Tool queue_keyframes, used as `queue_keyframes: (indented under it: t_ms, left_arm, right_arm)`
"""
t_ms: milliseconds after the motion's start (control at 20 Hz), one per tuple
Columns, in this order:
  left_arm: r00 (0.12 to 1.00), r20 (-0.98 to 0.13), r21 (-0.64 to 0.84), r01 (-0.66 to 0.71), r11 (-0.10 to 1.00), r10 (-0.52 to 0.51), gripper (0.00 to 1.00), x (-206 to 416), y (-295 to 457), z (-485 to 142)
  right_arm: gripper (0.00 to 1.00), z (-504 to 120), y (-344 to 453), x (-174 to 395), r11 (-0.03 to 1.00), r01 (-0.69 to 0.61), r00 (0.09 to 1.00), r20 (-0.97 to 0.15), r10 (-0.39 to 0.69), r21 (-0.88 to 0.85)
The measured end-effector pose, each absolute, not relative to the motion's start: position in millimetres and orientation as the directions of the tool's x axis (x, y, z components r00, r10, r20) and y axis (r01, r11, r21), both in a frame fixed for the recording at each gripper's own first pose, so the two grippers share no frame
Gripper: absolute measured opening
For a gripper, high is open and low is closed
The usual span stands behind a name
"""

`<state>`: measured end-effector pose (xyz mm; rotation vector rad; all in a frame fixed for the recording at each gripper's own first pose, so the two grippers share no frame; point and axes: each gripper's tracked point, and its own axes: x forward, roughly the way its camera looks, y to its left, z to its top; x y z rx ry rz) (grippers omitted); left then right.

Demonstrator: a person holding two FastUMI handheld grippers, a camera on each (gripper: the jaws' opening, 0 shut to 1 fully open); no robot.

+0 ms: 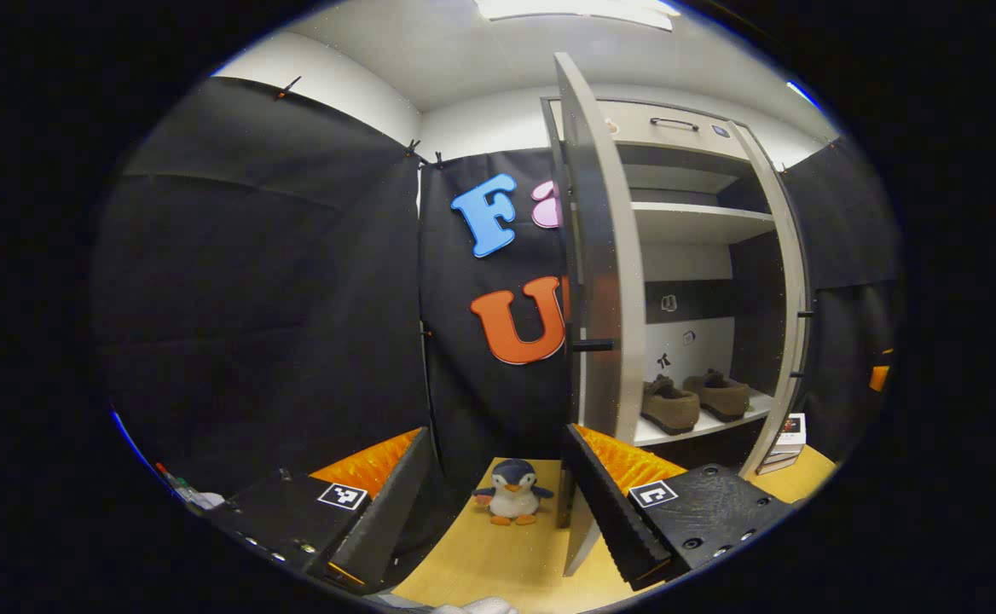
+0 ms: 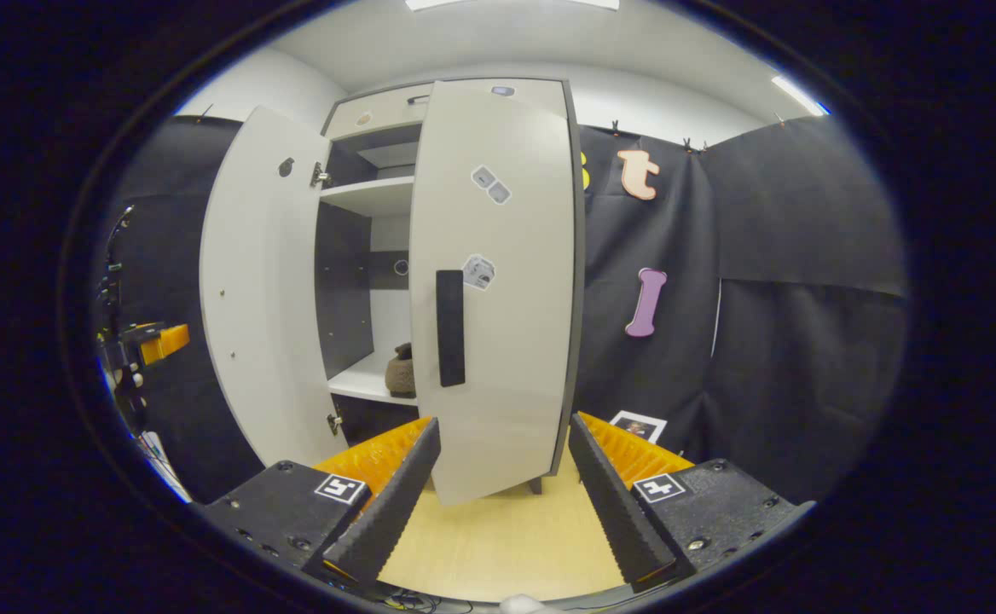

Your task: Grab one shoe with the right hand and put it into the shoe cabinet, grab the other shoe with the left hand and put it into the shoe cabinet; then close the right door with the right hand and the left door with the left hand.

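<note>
Two brown shoes [image 1: 668, 405] [image 1: 721, 394] sit side by side on the lower shelf [image 1: 703, 426] of the white shoe cabinet. The left door [image 1: 596, 256] stands open, edge-on, with its dark handle [image 1: 592, 345] toward me. My left gripper [image 1: 494, 512] is open, and the door's lower edge is just inside its right finger [image 1: 613, 512]. In the right gripper view the right door [image 2: 498, 281] is partly swung in, its dark handle [image 2: 450, 328] facing me. My right gripper [image 2: 502, 503] is open just before that door's bottom. One shoe [image 2: 401, 371] peeks past the door.
A plush penguin [image 1: 512, 492] stands on the pale wooden floor [image 1: 498, 554] left of the cabinet. A small white box [image 1: 790, 437] leans by the cabinet's right side, and a card [image 2: 639, 425] lies by the wall. The left door [image 2: 259, 290] stands wide open.
</note>
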<state>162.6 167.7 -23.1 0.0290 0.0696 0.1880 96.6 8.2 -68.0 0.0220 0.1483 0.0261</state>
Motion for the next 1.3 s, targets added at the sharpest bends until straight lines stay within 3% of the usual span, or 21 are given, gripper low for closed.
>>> queue_keyframes:
  t_ms: [200,500,1050,1300]
  left_arm:
    - [0.976,-0.057,0.04,-0.209,0.977,0.211,0.96,192,193,-19]
    - [0.989,-0.068,0.015,-0.134,0.991,0.134,0.96,219,176,-23]
    - [0.989,-0.043,0.053,-0.137,0.989,0.139,0.84,217,161,-17]
    - [0.995,-0.04,0.044,-0.085,0.995,0.087,0.9,217,129,-18]
  right_arm:
    - [0.99,-85,8,76,1.0,-0.015,0.983,-0.184,0.018,0.018]
    - [0.99,-87,5,62,1.0,0.004,0.981,-0.196,-0.001,0.012]
    - [0.99,-89,5,56,1.0,-0.022,0.98,-0.198,0.025,0.019]
    - [0.99,-89,-4,53,1.0,-0.011,0.98,-0.199,0.014,0.017]
